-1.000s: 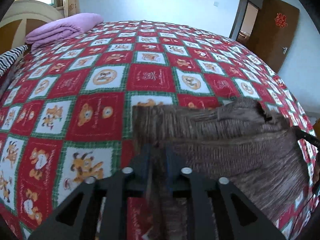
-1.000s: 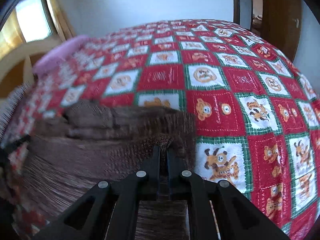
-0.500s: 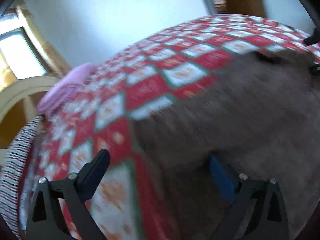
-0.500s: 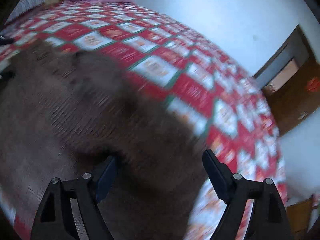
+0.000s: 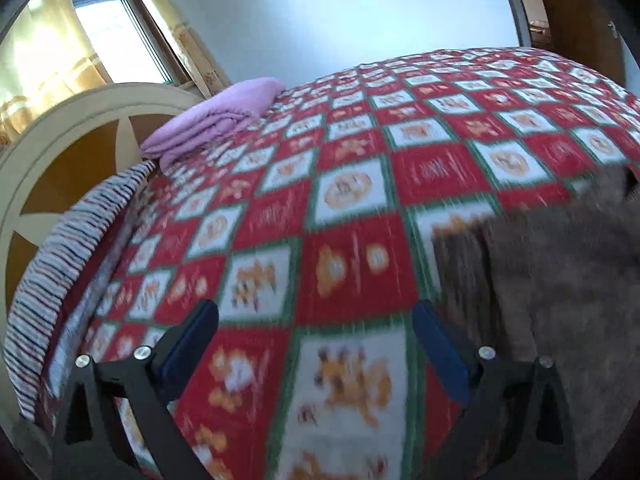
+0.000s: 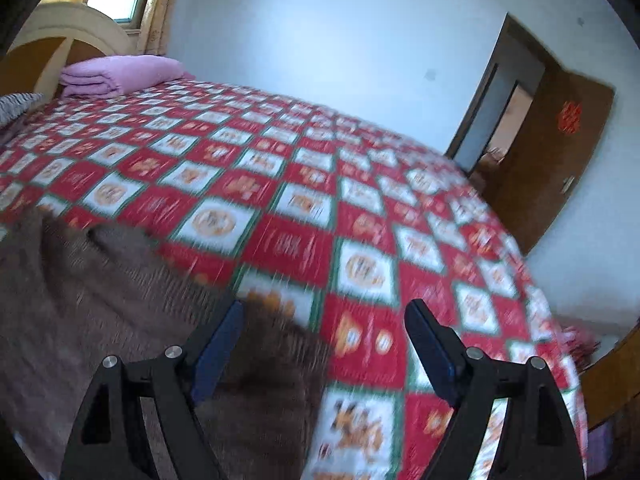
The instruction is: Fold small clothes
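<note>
A brown knitted garment (image 5: 560, 280) lies on the red, white and green patterned bedspread (image 5: 360, 184). In the left wrist view it is at the right, just beyond my right finger. In the right wrist view the garment (image 6: 100, 300) fills the lower left, under my left finger. My left gripper (image 5: 316, 320) is open and empty above the bedspread, left of the garment. My right gripper (image 6: 324, 320) is open and empty above the garment's right edge. Both views are motion-blurred.
A folded purple blanket (image 5: 216, 116) lies at the head of the bed by the curved headboard (image 5: 60, 148). A striped pillow (image 5: 68, 260) lies along the left edge. A brown door (image 6: 560, 140) stands open at the far right.
Both grippers were shut on the brown garment's edge one second ago. They have let go, opened wide and swung apart, the left one leftward and the right one rightward. The garment now lies on the bed.
</note>
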The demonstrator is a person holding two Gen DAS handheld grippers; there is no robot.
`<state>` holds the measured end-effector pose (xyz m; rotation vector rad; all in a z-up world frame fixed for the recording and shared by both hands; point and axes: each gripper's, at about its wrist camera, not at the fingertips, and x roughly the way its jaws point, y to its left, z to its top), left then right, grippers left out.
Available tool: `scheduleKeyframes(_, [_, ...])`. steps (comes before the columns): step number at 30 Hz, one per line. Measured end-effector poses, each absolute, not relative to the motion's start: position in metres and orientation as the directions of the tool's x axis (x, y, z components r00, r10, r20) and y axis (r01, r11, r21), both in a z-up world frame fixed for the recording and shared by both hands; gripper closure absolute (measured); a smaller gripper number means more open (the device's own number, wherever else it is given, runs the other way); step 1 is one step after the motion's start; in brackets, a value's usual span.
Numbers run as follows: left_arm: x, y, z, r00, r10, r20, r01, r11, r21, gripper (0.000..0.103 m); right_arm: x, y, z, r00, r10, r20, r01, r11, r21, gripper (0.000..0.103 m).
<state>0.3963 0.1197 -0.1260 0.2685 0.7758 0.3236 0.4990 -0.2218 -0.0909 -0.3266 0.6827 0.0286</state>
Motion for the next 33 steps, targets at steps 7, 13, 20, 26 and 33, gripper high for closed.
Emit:
scheduleKeyframes(7, [0.377,0.079,-0.135,0.718,0.316,-0.620,-0.090,0.926,0.367,0.000,0.478,-0.183,-0.136,0.633,-0.016,-0.774,-0.386,0.860,-0.333,0.020])
scheduleKeyframes(13, [0.388,0.078,-0.151,0.682,0.333,-0.651,-0.124,0.930,0.345,0.000,0.534,-0.161,-0.128,0.722,-0.200,-0.662,-0.213,0.847,-0.488,0.020])
scheduleKeyframes(20, [0.381,0.088,-0.158,0.669,0.305,-0.678,-0.160,0.950,0.269,0.000,0.570,-0.220,-0.086,0.732,-0.187,-0.655,0.048,0.974,-0.223,0.020])
scheduleKeyframes(26, [0.375,0.092,-0.156,0.672,0.304,-0.675,-0.180,0.951,0.250,0.000,0.520,-0.253,-0.111,0.705,-0.070,-0.706,0.004,0.996,-0.094,0.020])
scheduleKeyframes(33, [0.357,0.098,-0.154,0.664,0.264,-0.699,-0.190,0.964,0.185,0.000,0.437,-0.276,-0.120,0.712,0.057,-0.700,-0.036,0.998,0.044,0.020])
